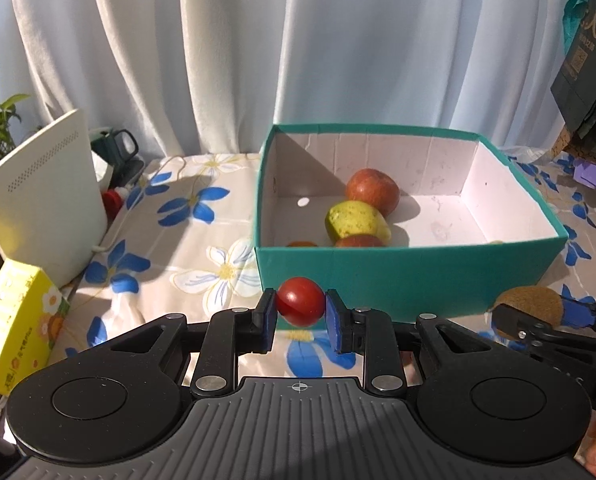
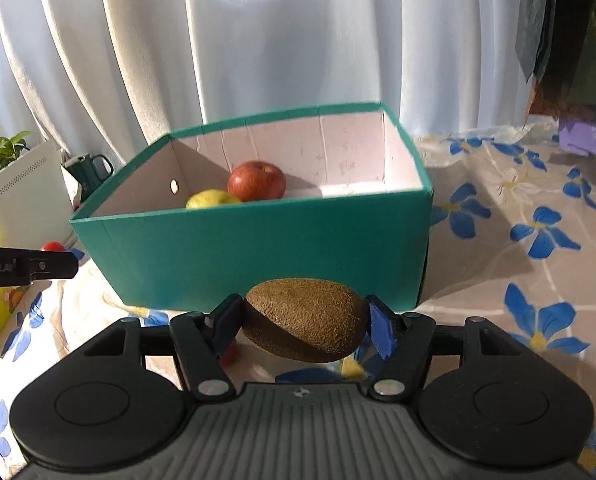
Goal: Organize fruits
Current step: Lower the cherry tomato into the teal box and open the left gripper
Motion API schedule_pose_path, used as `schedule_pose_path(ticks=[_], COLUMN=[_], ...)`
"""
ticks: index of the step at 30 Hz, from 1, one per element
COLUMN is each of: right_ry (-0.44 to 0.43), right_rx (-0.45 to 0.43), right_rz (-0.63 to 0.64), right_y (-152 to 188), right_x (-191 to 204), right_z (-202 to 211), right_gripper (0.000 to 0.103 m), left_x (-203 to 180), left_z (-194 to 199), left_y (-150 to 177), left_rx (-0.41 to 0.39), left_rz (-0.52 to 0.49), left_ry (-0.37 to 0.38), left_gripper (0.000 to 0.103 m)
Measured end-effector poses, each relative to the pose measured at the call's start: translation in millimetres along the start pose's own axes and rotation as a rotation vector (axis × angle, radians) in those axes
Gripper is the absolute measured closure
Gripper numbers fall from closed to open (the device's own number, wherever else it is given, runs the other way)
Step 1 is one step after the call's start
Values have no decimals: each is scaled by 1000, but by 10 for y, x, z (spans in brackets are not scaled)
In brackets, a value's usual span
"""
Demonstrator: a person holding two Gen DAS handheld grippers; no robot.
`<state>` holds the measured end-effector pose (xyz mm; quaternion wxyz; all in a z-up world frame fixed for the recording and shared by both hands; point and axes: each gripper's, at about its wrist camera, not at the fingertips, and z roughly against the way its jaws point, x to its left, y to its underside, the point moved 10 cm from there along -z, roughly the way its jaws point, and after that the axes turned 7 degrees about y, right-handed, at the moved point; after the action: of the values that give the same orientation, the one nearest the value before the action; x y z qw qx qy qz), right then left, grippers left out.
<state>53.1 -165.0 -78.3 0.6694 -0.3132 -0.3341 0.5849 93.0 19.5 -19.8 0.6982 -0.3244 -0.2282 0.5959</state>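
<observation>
Blue pads of the left gripper point(image 1: 301, 314) clamp a small red tomato point(image 1: 301, 307) from both sides, holding it clear of the cloth point(image 1: 202, 240), just in front of the box's near wall. At 3 o'clock in that view, the right gripper point(image 1: 527, 314) shows at the frame edge with a brown kiwi point(image 1: 527, 306) in it.

From the right wrist, the right gripper point(image 2: 303, 322) is clamped on the kiwi point(image 2: 303, 318), 1 pad at each end of the fruit, which lies crosswise between them and is lifted above the cloth point(image 2: 517, 208). At 9 o'clock the left gripper's black finger point(image 2: 38, 266) reaches in, the tomato point(image 2: 53, 246) peeking over it.

Beyond both grippers, at 12 o'clock, stands a teal box point(image 1: 409, 272) with a white inside. In it lie a red apple point(image 1: 373, 191) toward the back, a yellow-green pear point(image 1: 355, 220) touching it in front, and 2 more fruits mostly hidden behind the near wall.

At 10 o'clock in the left view stands a white device point(image 1: 42, 208), with a yellow carton point(image 1: 18, 328) below it at 8 o'clock. White curtains point(image 1: 218, 48) hang behind.
</observation>
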Motion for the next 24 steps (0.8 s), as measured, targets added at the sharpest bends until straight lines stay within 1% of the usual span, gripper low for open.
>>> schedule_pose_path(ticks=[4, 8, 13, 16, 24], right_ry=[22, 47, 63, 69, 71], right_rx=[-118, -191, -241, -267, -309], right_rz=[0, -16, -32, -42, -63], right_y=[-291, -488, -625, -690, -797], right_x=[-41, -110, -201, -239, -298], right_z=[268, 405, 506, 552, 594], right_gripper=[37, 37, 37, 37, 37], left_x=[-106, -236, -378, -441, -507], left_z=[46, 18, -72, -130, -265], left_y=[-290, -518, -660, -681, -757], left_rx=[-58, -97, -107, -105, -105], left_rz=[-13, -41, -52, -62, -78], left_ry=[-15, -24, -13, -11, -32], left_gripper=[74, 74, 74, 74, 74])
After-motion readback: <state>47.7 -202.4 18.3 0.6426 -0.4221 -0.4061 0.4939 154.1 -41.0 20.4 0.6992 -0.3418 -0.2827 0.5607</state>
